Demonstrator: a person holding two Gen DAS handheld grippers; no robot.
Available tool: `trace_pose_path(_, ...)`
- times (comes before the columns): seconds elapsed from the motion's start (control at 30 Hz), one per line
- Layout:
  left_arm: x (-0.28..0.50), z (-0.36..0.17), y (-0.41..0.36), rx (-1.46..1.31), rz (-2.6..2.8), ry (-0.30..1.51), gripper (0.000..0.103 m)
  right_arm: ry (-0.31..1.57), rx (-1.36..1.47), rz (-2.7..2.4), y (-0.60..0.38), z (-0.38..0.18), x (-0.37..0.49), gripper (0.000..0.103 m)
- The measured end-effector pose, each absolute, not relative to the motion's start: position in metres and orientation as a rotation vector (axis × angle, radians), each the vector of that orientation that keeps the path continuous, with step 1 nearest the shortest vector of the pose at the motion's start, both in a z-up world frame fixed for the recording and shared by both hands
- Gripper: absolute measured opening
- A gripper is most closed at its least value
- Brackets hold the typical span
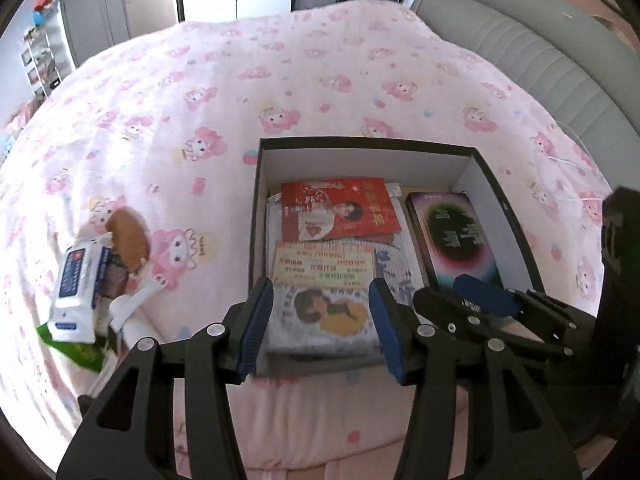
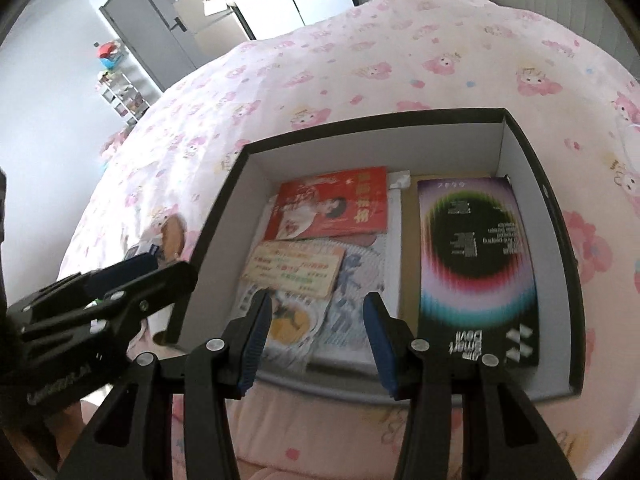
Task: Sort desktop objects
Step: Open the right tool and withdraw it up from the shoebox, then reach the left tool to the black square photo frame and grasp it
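Note:
A black box with white inner walls (image 1: pixel 360 143) (image 2: pixel 372 122) lies open on the pink bedspread. In it are a red packet (image 1: pixel 340 210) (image 2: pixel 332 208), a yellow printed card (image 1: pixel 324 265) (image 2: pixel 296 268), a pale packet with a cartoon figure (image 1: pixel 328 314) and a dark carton with a colourful ring pattern (image 1: pixel 452 236) (image 2: pixel 476 264). My left gripper (image 1: pixel 322 328) hovers above the box's near end, open, with nothing between its blue pads. Just right of it, my right gripper (image 2: pixel 318 338) (image 1: pixel 478 294) is also open and empty over the near edge. The left gripper (image 2: pixel 128 270) shows at the left of the right wrist view.
Left of the box lies a small pile on the bedspread: a white and blue wipes pack (image 1: pixel 78 288), a brown plush item (image 1: pixel 128 240), a green packet (image 1: pixel 76 348) and a white plastic piece (image 1: pixel 128 308). A grey padded headboard (image 1: pixel 540 48) borders the right. Doors and shelves stand beyond.

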State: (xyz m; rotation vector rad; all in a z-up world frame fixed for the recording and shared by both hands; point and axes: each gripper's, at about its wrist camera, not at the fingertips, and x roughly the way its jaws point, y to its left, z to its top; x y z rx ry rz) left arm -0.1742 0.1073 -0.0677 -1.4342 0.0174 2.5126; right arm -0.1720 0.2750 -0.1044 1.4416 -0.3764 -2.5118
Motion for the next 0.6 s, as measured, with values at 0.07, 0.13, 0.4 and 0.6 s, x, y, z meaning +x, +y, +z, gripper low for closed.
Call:
trace_pose_path(0.07,-0.160,-0.062,0.104,-1.415,2.527,0.026,0.051,-0.372,1.422,-2.519,0.270,-0.097,-0.161,0.043)
trace_pose_path(0.13,-0.150,-0.058,0.099,-1.403,2.531,0.028,0.051,-0.361,1.402,-2.525,0.264,-0.091,-0.151,0.043)
trace_pose_path(0.4,-0.110,-0.047,0.066,-1.404,2.520,-0.008,0.051,-0.263,1.346,-2.535,0.231,-0.070,-0.114,0.043)
trace_pose_path(0.6,-0.092,-0.052,0.023,-1.426,2.544,-0.067,0.051,-0.154,1.329,-2.493,0.187,-0.068,-0.106,0.043)
